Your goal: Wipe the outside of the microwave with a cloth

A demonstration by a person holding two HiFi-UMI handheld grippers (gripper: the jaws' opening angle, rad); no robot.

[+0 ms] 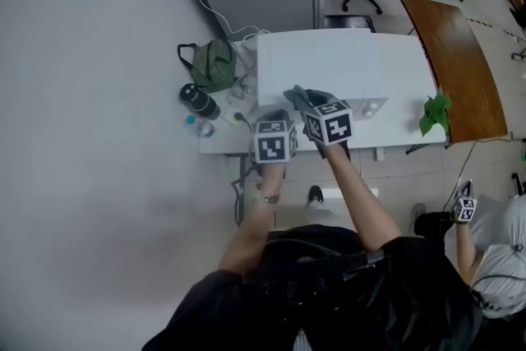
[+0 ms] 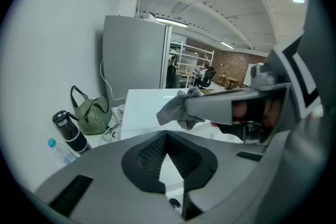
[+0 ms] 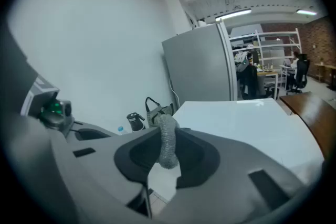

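Occupying most of the white table (image 1: 223, 142): microwave (image 1: 345, 62), white, box-shaped, with a broad, bare top panel. This panel looks like the one to wipe first. Long overlapping strokes from near edge to back should cover it, then the sides and front.

Green bag (image 1: 212, 63): on the table, near the microwave's left side. It crowds that panel, so a wipe there probably needs short, flat strokes kept close to the casing.

Right gripper (image 3: 164, 128): jaws clamped on the cloth, poised over the near left part of the microwave top. It is best tilted down so that fabric, not jaw tips, meets the panel.

Left gripper (image 2: 167, 136): jaws closed together with nothing between them, held just beside the right gripper at the microwave's near edge. It is free to steady the casing should it slide.

Cloth (image 3: 169, 152): grey, bunched into a roll, with only a short tuft past the jaws. Contact with the top cannot be told. A flatter spread would likely wipe better.

Black bottle (image 1: 200, 101): near the table's left edge, apart from the microwave.
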